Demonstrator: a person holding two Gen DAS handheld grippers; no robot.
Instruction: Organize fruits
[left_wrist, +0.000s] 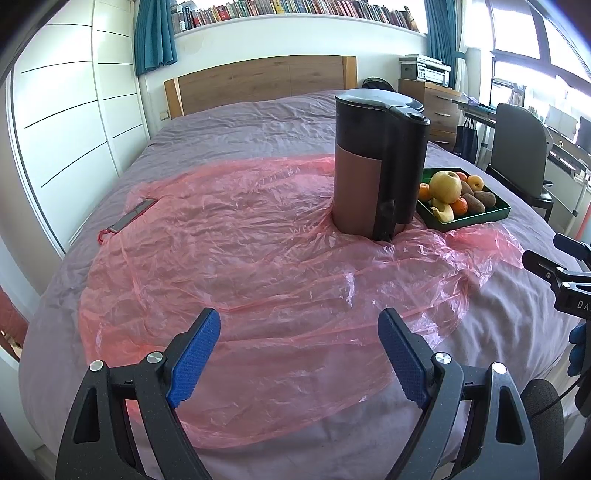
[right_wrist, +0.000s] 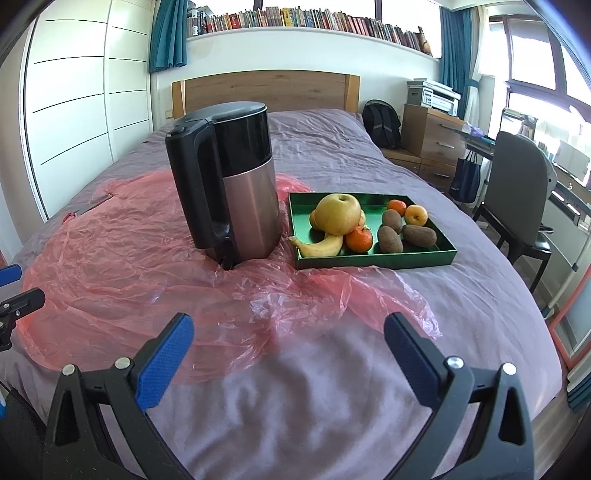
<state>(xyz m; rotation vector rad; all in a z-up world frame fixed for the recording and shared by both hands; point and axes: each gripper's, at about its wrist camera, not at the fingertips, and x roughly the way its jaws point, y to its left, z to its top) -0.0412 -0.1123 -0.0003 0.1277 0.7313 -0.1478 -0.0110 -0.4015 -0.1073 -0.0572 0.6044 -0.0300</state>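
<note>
Left claw (left_wrist: 299, 356): I am holding it released, nothing between.
Right claw (right_wrist: 289, 360): released, empty.
Tray (right_wrist: 373, 261): sitting at kettle's (right_wrist: 236, 184) three o'clock, carrying fruit.

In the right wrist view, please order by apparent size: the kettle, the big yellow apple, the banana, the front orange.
1. kettle
2. big yellow apple
3. banana, partly hidden under the apple, so this rank is unsure
4. front orange

Both wrist cams face headboard, share kettle (left_wrist: 376, 162).
</note>
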